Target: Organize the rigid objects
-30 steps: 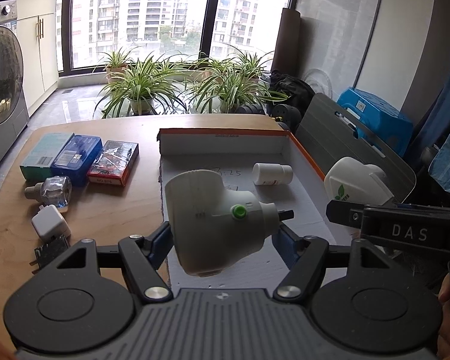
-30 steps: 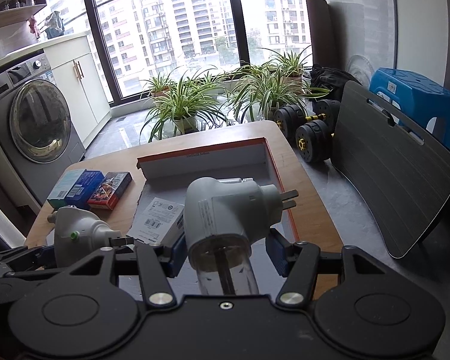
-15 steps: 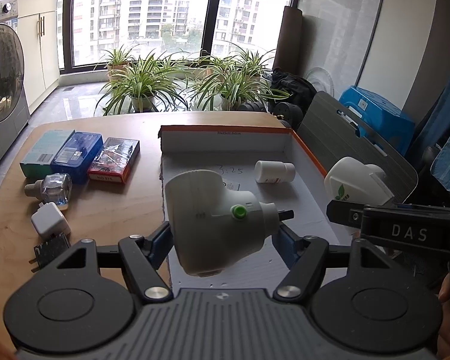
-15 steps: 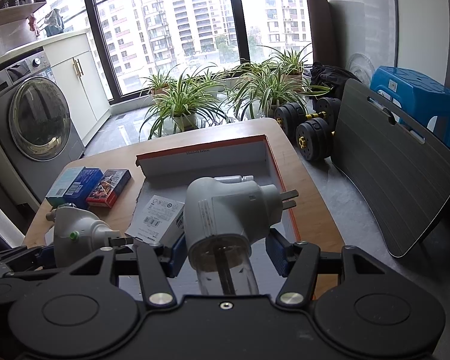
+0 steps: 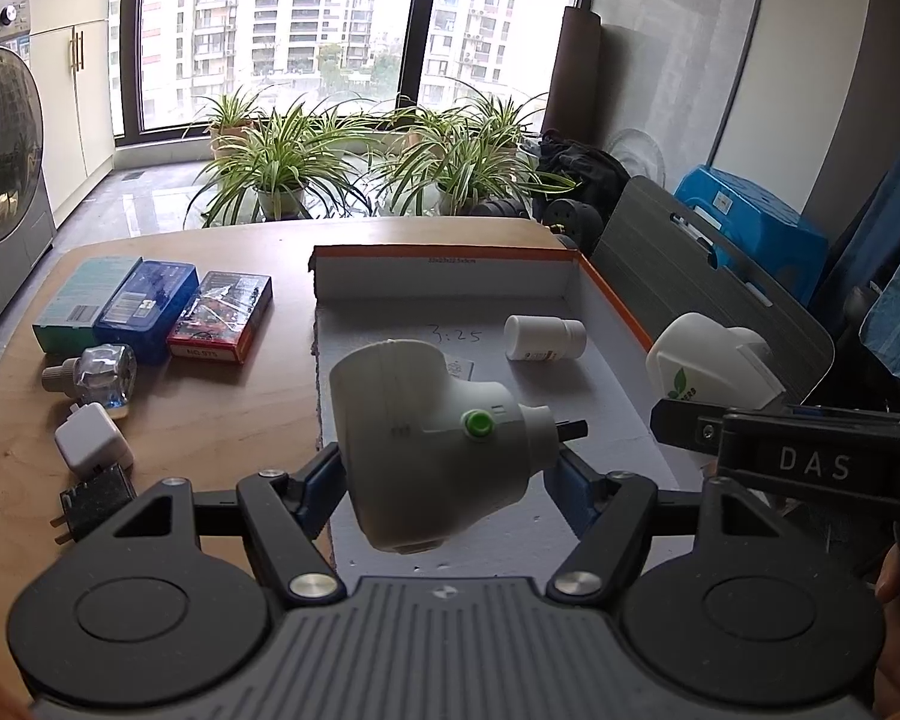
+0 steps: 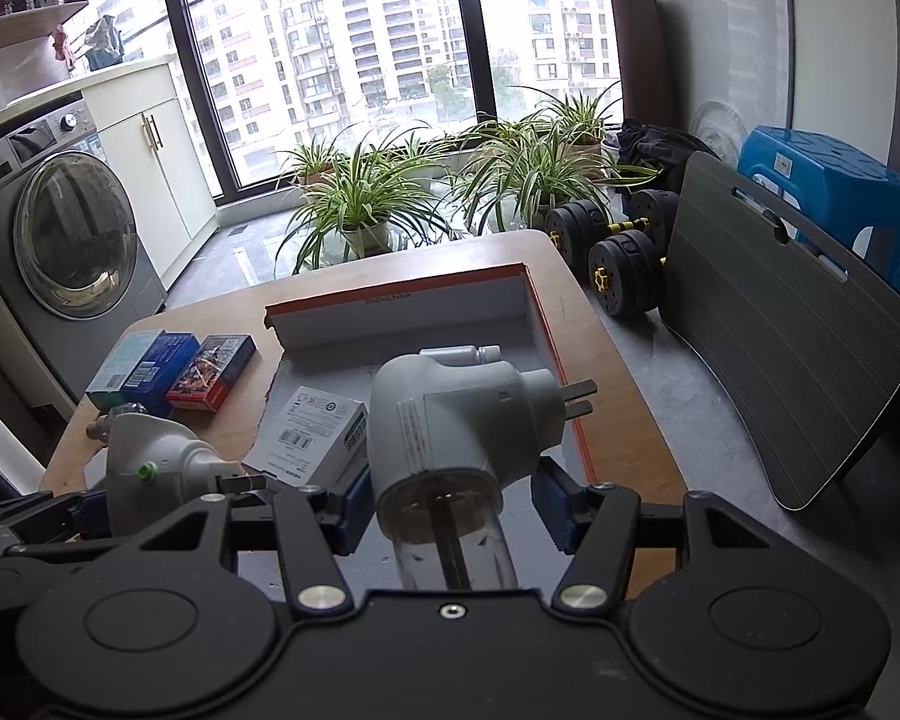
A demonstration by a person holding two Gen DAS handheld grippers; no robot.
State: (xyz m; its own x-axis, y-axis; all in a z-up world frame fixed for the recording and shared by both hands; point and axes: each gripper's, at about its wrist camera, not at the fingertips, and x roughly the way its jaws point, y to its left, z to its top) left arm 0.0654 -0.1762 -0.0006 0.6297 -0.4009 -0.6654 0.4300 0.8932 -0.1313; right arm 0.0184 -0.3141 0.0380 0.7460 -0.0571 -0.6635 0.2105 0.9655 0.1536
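My left gripper [image 5: 444,480] is shut on a white plug-in device with a green button [image 5: 432,444], held above the near part of the open white box with orange rim [image 5: 606,294]. My right gripper [image 6: 450,504] is shut on a grey-white plug-in device with a clear bottle below [image 6: 456,420], also above the box [image 6: 540,324]. The right-held device shows in the left view [image 5: 708,366], the left-held one in the right view [image 6: 150,468]. A white pill bottle [image 5: 543,337] and a small white carton [image 6: 312,429] lie in the box.
On the wooden table [image 5: 210,420] left of the box lie three small boxes [image 5: 150,306], a clear refill bottle [image 5: 99,372], a white charger [image 5: 93,438] and a black plug [image 5: 93,501]. A grey board [image 6: 774,324], dumbbells and plants stand beyond the table.
Both grippers have drawn back and risen slightly with their devices still held; the table and box look a little farther away.
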